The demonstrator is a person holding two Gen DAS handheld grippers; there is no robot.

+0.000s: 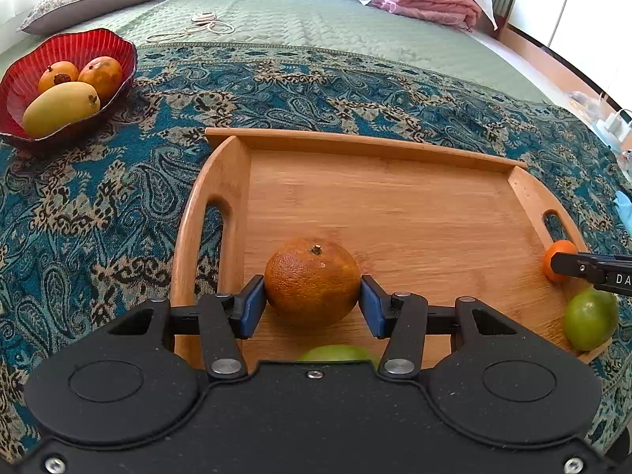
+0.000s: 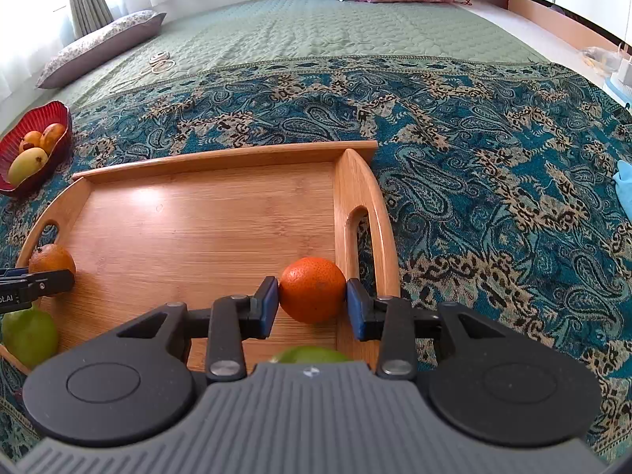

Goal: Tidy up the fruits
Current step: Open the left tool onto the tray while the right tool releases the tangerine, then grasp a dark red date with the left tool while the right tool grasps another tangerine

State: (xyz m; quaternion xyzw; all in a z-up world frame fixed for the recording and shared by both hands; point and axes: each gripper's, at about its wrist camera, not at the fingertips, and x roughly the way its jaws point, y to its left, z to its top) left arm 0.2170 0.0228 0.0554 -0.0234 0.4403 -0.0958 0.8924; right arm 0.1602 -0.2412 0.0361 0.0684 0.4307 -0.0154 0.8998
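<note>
- Left gripper [image 1: 312, 302] clamps a dull brown-orange mandarin [image 1: 312, 280], blue pads touching both sides, near the wooden tray's [image 1: 355, 197] left wall.
- Right gripper [image 2: 313, 308] grips a bright orange tangerine [image 2: 313, 289] against the tray's right handle wall.
- Green fruits [image 2: 29, 335] sit along the tray's near edge.
- Farther left, on the paisley cloth [image 1: 98, 217], a red bowl [image 1: 23, 79] holds three mangoes [image 1: 59, 107].
</note>
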